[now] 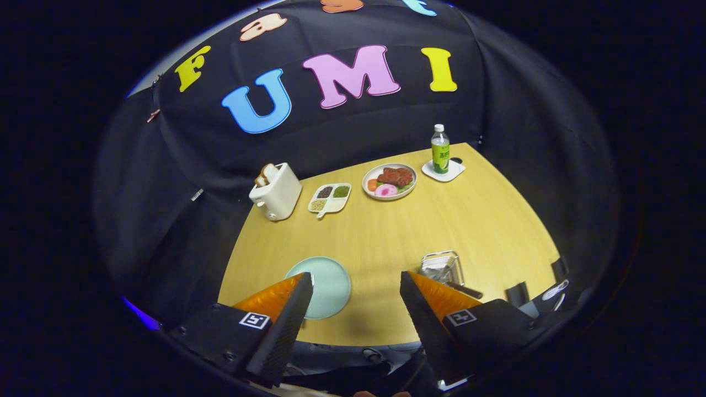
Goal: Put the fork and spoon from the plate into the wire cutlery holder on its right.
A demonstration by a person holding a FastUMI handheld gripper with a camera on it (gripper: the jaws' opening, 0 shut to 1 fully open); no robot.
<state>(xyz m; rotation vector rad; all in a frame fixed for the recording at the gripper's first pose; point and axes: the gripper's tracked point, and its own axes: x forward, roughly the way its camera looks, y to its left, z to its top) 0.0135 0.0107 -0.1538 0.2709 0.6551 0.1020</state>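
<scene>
Gripper view is looking down over a wooden table (441, 231) from above its near edge. Gripper (356, 281) is hovering with its fingers spread wide apart, nothing sitting between them, nothing being touched.

Taking the plate (326, 285) as the landmark: it is lying on the table just ahead of the left finger, whose tip is overlapping its near-left rim in this view. Its pale green surface is showing bare, no fork or spoon lying on it.

Wire holder (441, 267) is standing to the right of the plate, just beyond the right fingertip. Cutlery seems to be sitting inside it, but it is too small to tell which pieces. A dark handle (464, 290) is lying just beside the holder's near-right corner; cannot tell what it belongs to.

Well beyond the plate, along the far edge, things are lining up: toaster (276, 191) with bread in its slot to the far left, divided tray (330, 198) of grains next to it, food dish (389, 181) further right, then a bottle (440, 149) standing upright on a white coaster (443, 171) at the far right.
</scene>
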